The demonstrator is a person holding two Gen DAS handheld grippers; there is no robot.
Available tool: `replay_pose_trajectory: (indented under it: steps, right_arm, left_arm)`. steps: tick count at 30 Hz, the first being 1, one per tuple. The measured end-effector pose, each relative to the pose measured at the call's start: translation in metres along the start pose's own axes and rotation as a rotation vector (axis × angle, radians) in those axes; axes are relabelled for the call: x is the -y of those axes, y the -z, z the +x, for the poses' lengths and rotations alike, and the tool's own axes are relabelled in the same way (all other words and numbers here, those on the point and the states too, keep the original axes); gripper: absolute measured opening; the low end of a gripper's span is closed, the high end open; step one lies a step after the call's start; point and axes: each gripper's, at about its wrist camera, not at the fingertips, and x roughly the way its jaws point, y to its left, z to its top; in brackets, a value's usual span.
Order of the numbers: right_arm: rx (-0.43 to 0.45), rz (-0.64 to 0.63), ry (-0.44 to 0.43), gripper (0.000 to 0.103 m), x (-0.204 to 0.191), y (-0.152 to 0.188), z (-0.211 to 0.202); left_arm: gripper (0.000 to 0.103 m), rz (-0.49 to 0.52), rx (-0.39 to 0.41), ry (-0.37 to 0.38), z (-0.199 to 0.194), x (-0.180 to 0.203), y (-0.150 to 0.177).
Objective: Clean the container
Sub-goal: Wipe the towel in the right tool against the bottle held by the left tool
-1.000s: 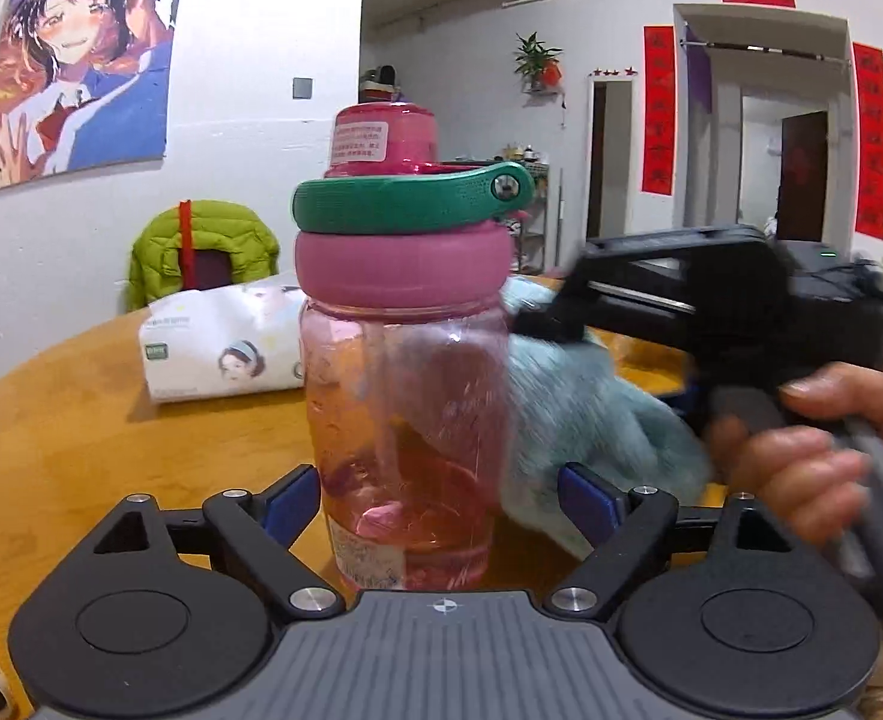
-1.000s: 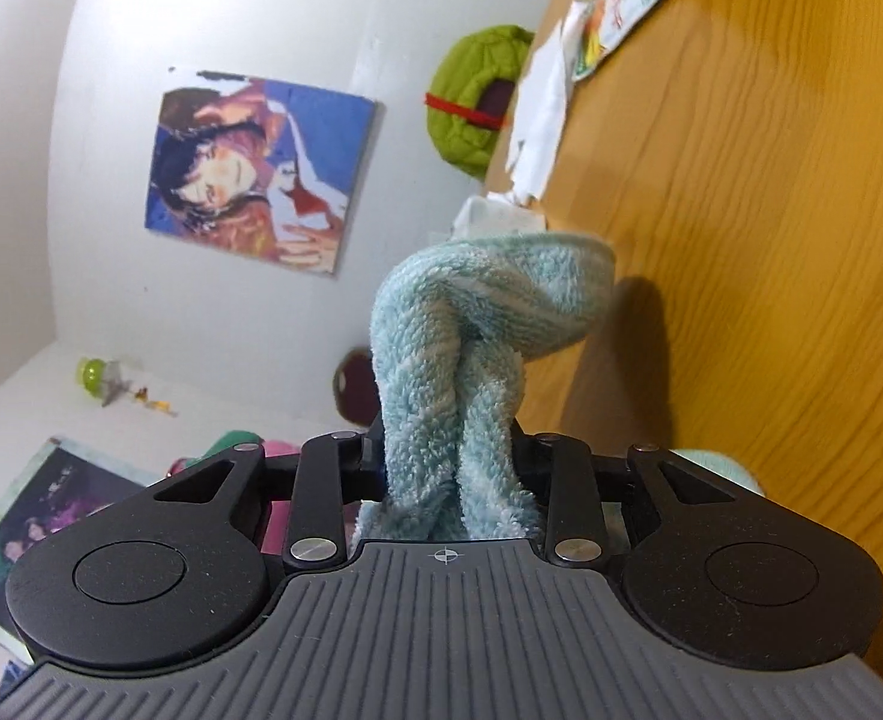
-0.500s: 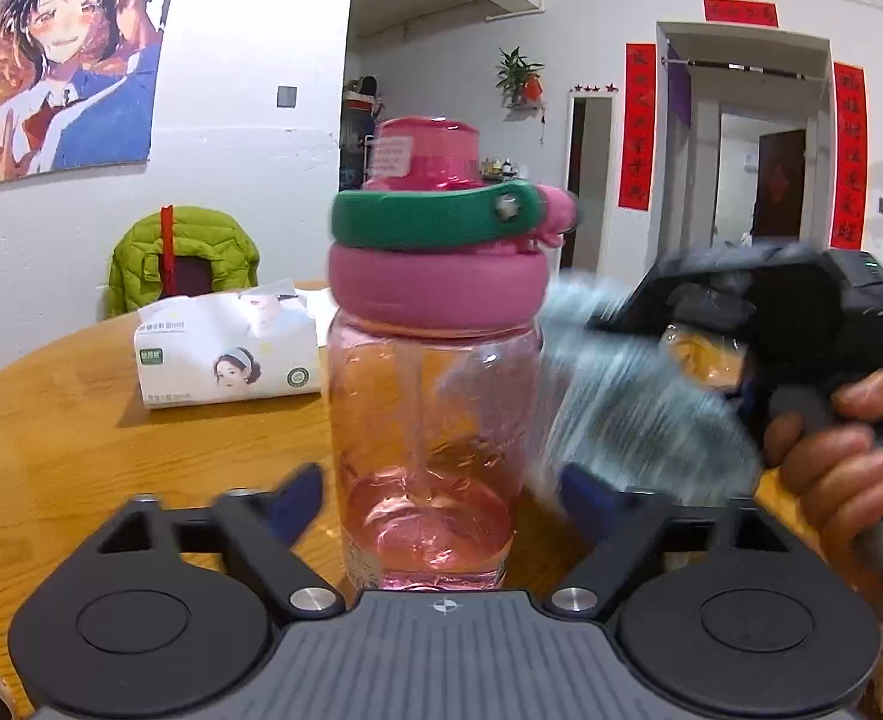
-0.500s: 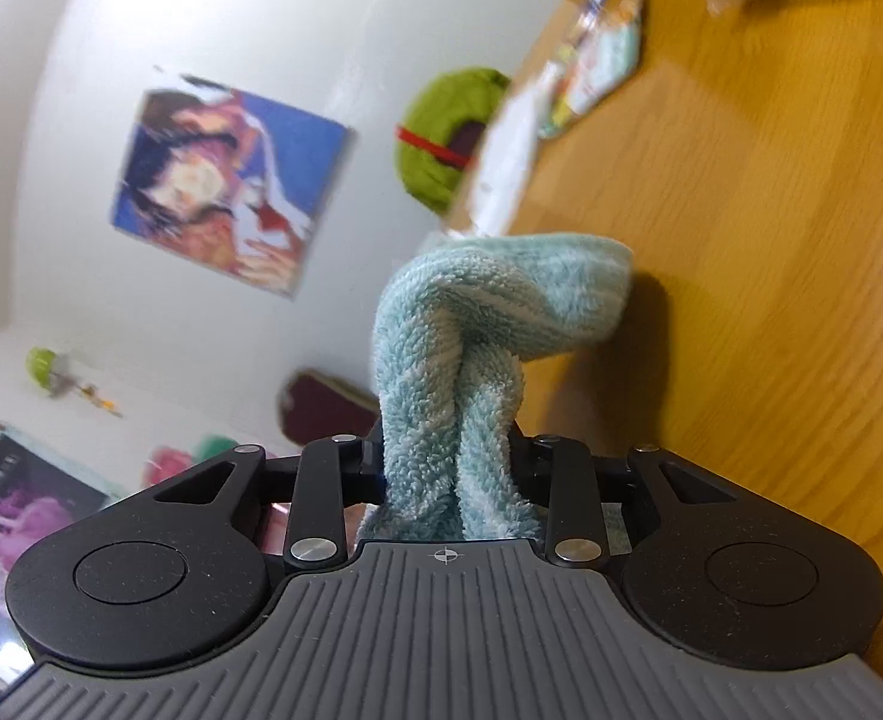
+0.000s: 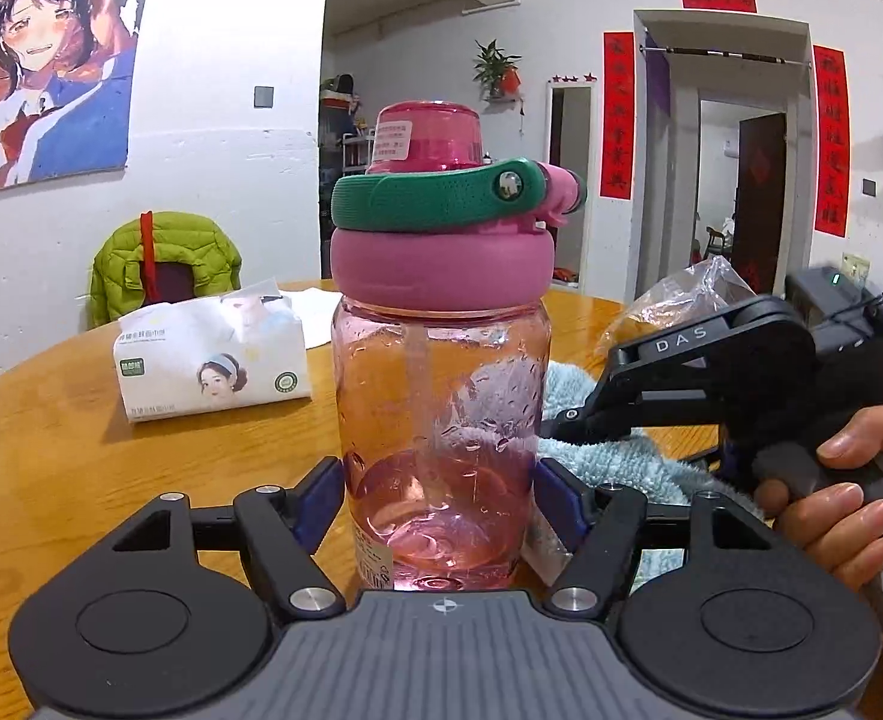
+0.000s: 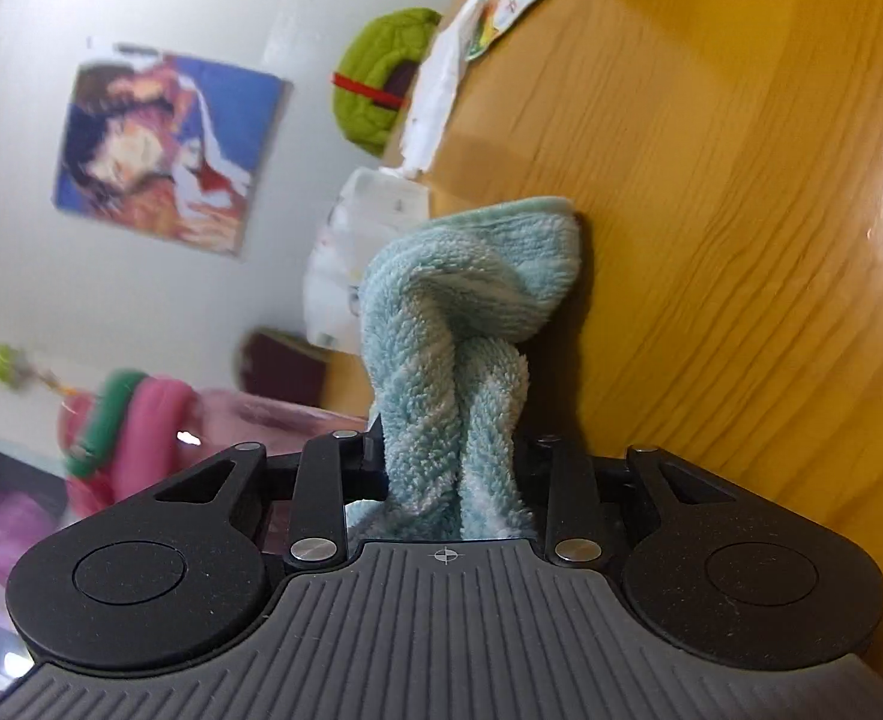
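The left claw [image 5: 441,495] grips a pink water bottle [image 5: 441,408] low on its clear body, one blue-padded finger [image 5: 321,501] pressed to each side, and the bottle stands upright on the wooden table [image 5: 51,450] straight ahead of the claw, with pink liquid pooled at its bottom and droplets on its wall. A pink lid and a green carry loop [image 5: 435,204] cap it. The right claw [image 6: 450,468] is closed tight on a light blue towel [image 6: 471,312], which bunches and twists forward out from between the fingers. Seen from the left wrist, the right claw [image 5: 567,426] comes in from the right of the bottle with the towel [image 5: 609,456] against the bottle's right side. A tissue pack [image 5: 213,354] lies on the table ahead and to the left of the left claw.
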Motion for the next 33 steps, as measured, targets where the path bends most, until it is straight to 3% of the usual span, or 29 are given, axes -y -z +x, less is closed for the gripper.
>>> replay_pose_trajectory:
  steps: [1, 2, 6, 8, 11, 15, 22, 24, 25, 27, 31, 33]
  right_arm:
    - [0.005, -0.041, 0.034, 0.033, -0.005, 0.001, 0.0]
    - [0.027, -0.059, 0.003, 0.033, -0.009, 0.0, -0.003]
    - [0.114, 0.001, -0.362, 0.032, -0.015, -0.009, -0.024]
    - [0.096, 0.034, -0.397, 0.032, -0.013, -0.01, -0.02]
    - [0.051, 0.089, -0.27, 0.032, -0.003, -0.012, -0.005]
    - [-0.003, 0.031, -0.032, 0.034, -0.003, -0.013, 0.013]
    - [0.026, -0.168, 0.133, 0.033, -0.023, -0.005, 0.016]
    - [0.046, -0.238, 0.18, 0.033, -0.032, 0.0, 0.011]
    - [0.057, -0.265, 0.191, 0.033, -0.037, 0.001, 0.012]
    - [0.099, -0.283, 0.164, 0.032, -0.034, 0.003, -0.005]
    - [0.211, -0.203, 0.023, 0.032, -0.027, -0.006, -0.027]
    - [0.212, -0.144, -0.037, 0.032, -0.021, -0.015, -0.025]
  left_arm:
    - [0.067, -0.001, 0.0, 0.001, 0.0, 0.0, 0.0]
    - [0.067, -0.003, -0.001, 0.002, 0.0, -0.001, -0.001]
    - [0.067, 0.014, -0.026, -0.001, 0.006, 0.001, -0.007]
    - [0.067, 0.031, -0.04, -0.009, 0.009, 0.003, -0.01]
    - [0.067, 0.023, -0.032, -0.007, 0.01, 0.002, -0.008]
    - [0.067, 0.017, -0.025, -0.002, 0.01, 0.0, -0.007]
    - [0.067, -0.003, -0.016, -0.01, 0.008, 0.0, -0.005]
    - [0.074, -0.044, -0.025, -0.015, 0.005, -0.002, -0.005]
    - [0.08, -0.068, -0.024, -0.024, 0.003, -0.003, -0.004]
    - [0.082, -0.106, -0.007, -0.058, -0.005, -0.003, -0.005]
    - [0.083, -0.12, 0.028, -0.168, -0.019, 0.01, -0.002]
    - [0.083, -0.087, 0.037, -0.179, -0.021, 0.02, 0.001]
